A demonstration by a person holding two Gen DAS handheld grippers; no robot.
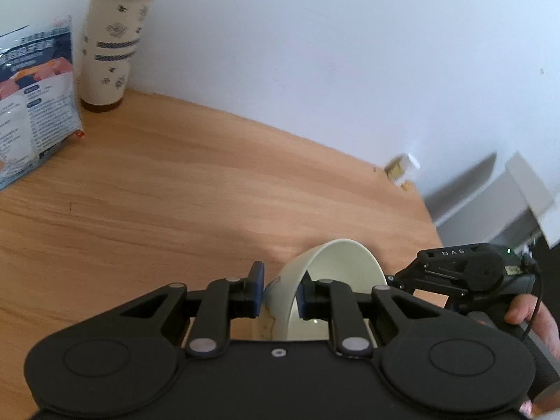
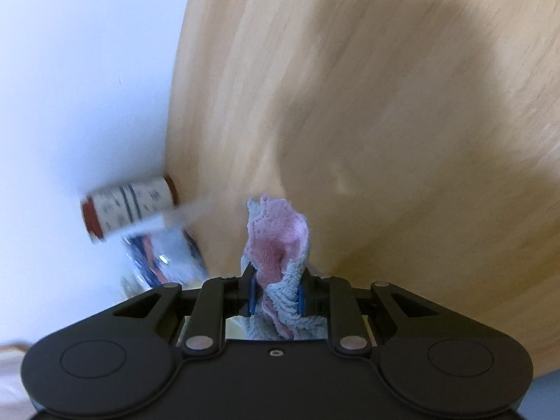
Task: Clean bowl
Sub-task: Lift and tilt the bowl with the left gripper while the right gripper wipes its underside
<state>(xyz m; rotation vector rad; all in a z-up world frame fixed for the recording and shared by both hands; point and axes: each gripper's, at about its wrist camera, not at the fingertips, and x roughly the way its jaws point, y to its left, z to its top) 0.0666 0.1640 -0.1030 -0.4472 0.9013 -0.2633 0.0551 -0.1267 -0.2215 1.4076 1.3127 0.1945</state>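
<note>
My left gripper point(image 1: 280, 294) is shut on the rim of a cream bowl point(image 1: 336, 273), with one pad outside and one inside the wall. The bowl is tipped on its side above the wooden table point(image 1: 175, 210), its opening facing right. My right gripper point(image 2: 276, 292) is shut on a pink and pale blue cloth point(image 2: 276, 241), which sticks up between the pads. The right gripper also shows in the left wrist view point(image 1: 465, 273), just right of the bowl, held by a hand. The bowl is not in the right wrist view.
A cream tumbler with a red lid point(image 1: 113, 42) and a blue and white bag point(image 1: 31, 105) stand at the table's far left by the white wall; both show blurred in the right wrist view point(image 2: 129, 210). A small bottle point(image 1: 402, 168) lies at the table's far right edge.
</note>
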